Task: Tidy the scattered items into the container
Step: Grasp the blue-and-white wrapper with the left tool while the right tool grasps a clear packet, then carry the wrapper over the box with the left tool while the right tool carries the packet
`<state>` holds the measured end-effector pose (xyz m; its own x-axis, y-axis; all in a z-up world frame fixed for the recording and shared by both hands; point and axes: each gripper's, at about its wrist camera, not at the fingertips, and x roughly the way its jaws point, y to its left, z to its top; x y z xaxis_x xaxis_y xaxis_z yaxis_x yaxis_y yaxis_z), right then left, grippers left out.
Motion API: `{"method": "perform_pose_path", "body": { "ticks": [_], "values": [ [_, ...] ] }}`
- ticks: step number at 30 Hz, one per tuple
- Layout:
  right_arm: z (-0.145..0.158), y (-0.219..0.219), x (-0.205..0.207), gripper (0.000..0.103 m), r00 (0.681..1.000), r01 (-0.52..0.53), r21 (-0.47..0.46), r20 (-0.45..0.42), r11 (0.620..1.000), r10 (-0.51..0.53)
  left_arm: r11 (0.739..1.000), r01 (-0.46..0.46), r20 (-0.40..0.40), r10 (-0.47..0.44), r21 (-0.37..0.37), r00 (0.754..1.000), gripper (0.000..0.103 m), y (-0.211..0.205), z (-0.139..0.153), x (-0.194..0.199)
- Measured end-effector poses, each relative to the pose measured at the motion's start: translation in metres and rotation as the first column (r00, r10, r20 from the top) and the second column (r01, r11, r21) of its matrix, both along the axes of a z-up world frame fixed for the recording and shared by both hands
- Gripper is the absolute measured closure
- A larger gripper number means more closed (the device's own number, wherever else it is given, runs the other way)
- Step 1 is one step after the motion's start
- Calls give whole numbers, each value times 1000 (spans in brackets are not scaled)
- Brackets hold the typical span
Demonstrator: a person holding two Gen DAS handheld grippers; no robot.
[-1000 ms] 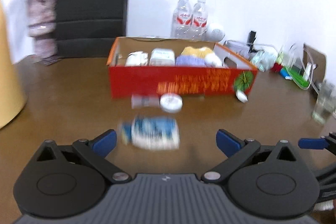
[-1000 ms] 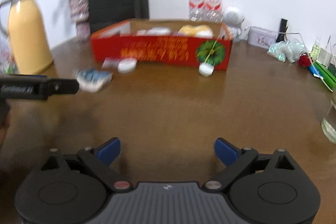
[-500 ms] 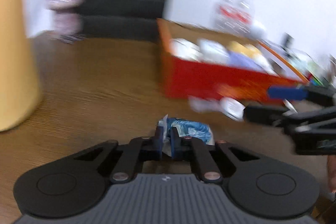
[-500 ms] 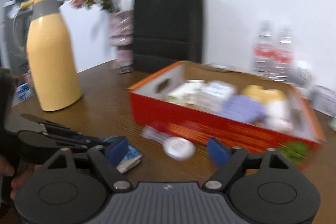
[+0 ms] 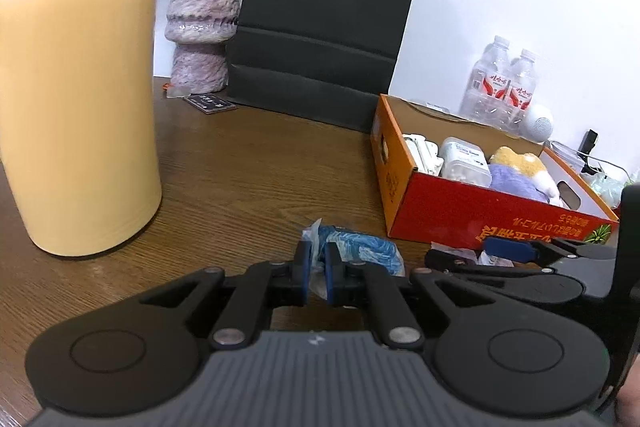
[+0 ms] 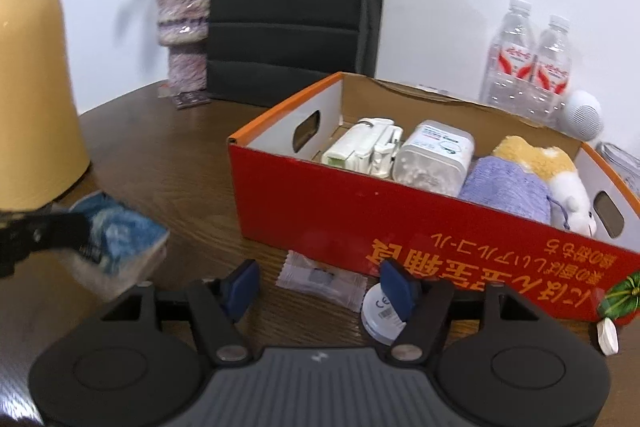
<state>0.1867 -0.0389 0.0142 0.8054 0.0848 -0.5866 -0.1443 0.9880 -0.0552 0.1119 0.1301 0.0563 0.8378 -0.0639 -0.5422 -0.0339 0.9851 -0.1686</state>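
Left gripper [image 5: 316,277] clamped on the blue-and-white packet [image 5: 360,251] on the wooden table [image 5: 248,179], left of the red box [image 6: 360,223] — right gripper [image 6: 320,287], jaws partly open and just closing, straddles a clear sachet [image 6: 320,277] before that box.

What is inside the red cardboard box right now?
Inside the red box lie a white plastic gadget, a clear container of cotton swabs, a purple cloth and a yellow-and-white plush toy. The near wall hides the box floor and anything beneath them.
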Motion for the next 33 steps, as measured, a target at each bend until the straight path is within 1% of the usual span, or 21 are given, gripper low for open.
{"method": "perform_pose_path", "body": {
  "ticks": [2,3,4,6,8,9,10,13,15,17,18,19,20,21,22,24,27,29,30,31,33],
  "values": [
    [-1,-3,-1,52,1000,15,-7,11,1000,-15,1000,0,-2,0,0,1000,95,1,0,-1],
    [-1,-6,-1,64,999,27,-5,17,1000,-27,1000,3,-5,-3,1,1000,95,1,0,-1],
    [0,-9,-1,71,999,36,2,21,999,-36,1000,6,-9,-6,3,1000,95,0,-1,-1],
    [0,-14,0,75,999,31,10,22,999,-32,1000,11,-9,-11,7,1000,95,-1,0,-2],
    [0,-15,-1,77,1000,21,5,23,1000,-21,1000,12,-6,-11,8,1000,95,-1,0,-3],
    [-1,-15,-2,80,1000,13,-6,24,1000,-13,1000,10,-8,-10,8,1000,95,0,0,-3],
    [-1,-14,-3,83,1000,0,-28,26,1000,1,1000,10,-12,-10,7,1000,95,0,-1,-3],
    [-2,-11,-16,87,998,-51,-102,30,993,55,1000,11,-23,-11,6,1000,94,-2,-3,-2],
    [-1,-17,-23,87,999,-42,-134,21,990,45,1000,13,-28,-13,-2,1000,94,-1,-4,-2],
    [2,-26,-26,83,1000,2,-132,0,991,-2,1000,19,-27,-19,-17,999,94,-1,-2,-2],
    [5,-30,-26,74,1000,8,-101,-8,995,-9,1000,20,-24,-20,-21,999,94,-1,-2,-3],
    [7,-32,-26,59,1000,-7,-52,-8,999,7,1000,20,-22,-21,-22,1000,94,-1,-1,-3],
    [10,-31,-25,50,999,-34,-1,-6,999,34,1000,19,-20,-20,-20,1000,94,-2,-1,-3],
    [10,-27,-23,37,998,-55,31,-10,998,55,1000,17,-20,-17,-19,1000,94,-2,-1,-3],
    [9,-21,-18,36,998,-57,37,-19,998,57,1000,13,-22,-13,-20,1000,94,-1,-2,-3],
    [3,-8,-5,37,999,-18,20,-47,1000,19,1000,1,-29,-2,-22,1000,94,1,-3,-2],
    [-2,-5,10,38,997,43,73,-64,996,-38,1000,-6,-31,6,-16,1000,94,1,-3,-1],
    [-2,-4,14,50,996,75,66,-56,995,-71,1000,-4,-32,3,-9,999,94,1,-3,-1],
    [-2,-5,13,61,995,85,69,-51,994,-82,1000,-2,-31,2,-7,1000,94,1,-3,-1],
    [-2,-6,12,66,995,89,71,-45,993,-86,1000,1,-31,-1,-7,1000,94,1,-3,-1],
    [-3,-11,10,70,996,82,84,-39,993,-79,1000,4,-30,-5,-4,1000,94,0,-3,-1]
  ]
}}
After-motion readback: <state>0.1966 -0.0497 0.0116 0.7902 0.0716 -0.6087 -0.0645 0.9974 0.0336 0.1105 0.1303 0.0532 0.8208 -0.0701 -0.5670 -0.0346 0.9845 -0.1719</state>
